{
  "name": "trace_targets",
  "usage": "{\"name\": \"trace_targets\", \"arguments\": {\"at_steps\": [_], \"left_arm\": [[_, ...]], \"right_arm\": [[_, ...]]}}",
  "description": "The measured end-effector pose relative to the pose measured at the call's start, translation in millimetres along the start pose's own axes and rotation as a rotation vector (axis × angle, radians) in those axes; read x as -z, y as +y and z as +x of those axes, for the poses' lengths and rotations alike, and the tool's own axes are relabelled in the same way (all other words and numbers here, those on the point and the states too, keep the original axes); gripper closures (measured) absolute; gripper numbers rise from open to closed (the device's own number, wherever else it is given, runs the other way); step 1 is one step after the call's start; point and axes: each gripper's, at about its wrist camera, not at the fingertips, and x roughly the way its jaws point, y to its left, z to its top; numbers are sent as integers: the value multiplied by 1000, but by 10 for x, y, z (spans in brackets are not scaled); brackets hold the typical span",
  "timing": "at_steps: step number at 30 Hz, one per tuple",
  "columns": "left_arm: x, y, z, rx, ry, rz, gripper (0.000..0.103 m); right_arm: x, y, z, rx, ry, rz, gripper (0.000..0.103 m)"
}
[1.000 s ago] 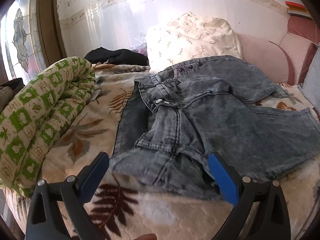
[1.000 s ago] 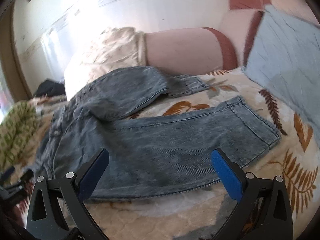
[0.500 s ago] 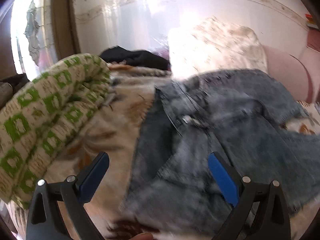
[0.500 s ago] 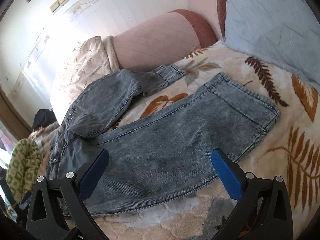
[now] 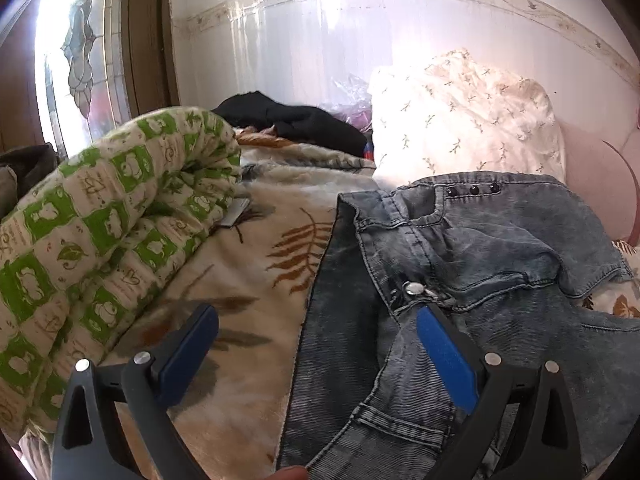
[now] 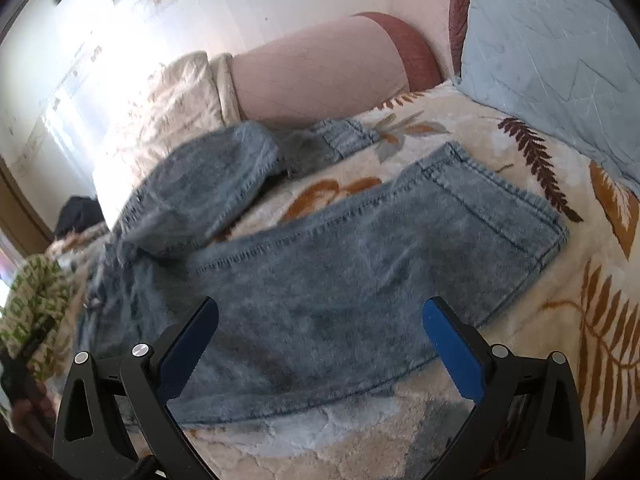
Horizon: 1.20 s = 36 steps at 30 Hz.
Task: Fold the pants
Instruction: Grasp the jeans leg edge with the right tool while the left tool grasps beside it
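Grey-blue acid-wash jeans [image 5: 472, 280] lie crumpled on the leaf-print blanket [image 5: 248, 280]. The waistband with its silver button [image 5: 414, 289] sits near the middle of the left wrist view. My left gripper [image 5: 318, 344] is open and empty, low over the waistband's left edge. In the right wrist view one leg of the jeans [image 6: 360, 272] lies flat toward the right. The other leg [image 6: 224, 184] is bunched up behind it. My right gripper [image 6: 320, 340] is open and empty above the flat leg.
A rolled green-and-white quilt [image 5: 100, 240] lies at the left. A floral pillow [image 5: 460, 120], a black garment [image 5: 296, 120] and a pink headboard [image 6: 320, 68] are at the back. A light blue quilt [image 6: 560, 48] is at the right. The window [image 5: 76, 60] is far left.
My left gripper has moved left and forward, from the hem region toward the waistband's edge. My right gripper has shifted closer over the flat leg. Both stayed open.
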Motion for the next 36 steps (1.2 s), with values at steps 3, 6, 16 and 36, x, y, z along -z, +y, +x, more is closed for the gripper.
{"name": "trace_targets", "arguments": {"at_steps": [3,6,16,36], "left_arm": [[-3,3,108,8,27,9,3],[-136,23,242,21,45,30,3],[-1192,-171,1310,21,85,157,3],[-1253,-117,2463,242,424,-39,61]], "right_arm": [[-325,-14,8,-8,-30,-36,0],[-799,-36,198,-11,-19,-78,0],[-2369,-119,1821,-5,111,-41,3],[-2263,23,3273,122,279,-148,70]]}}
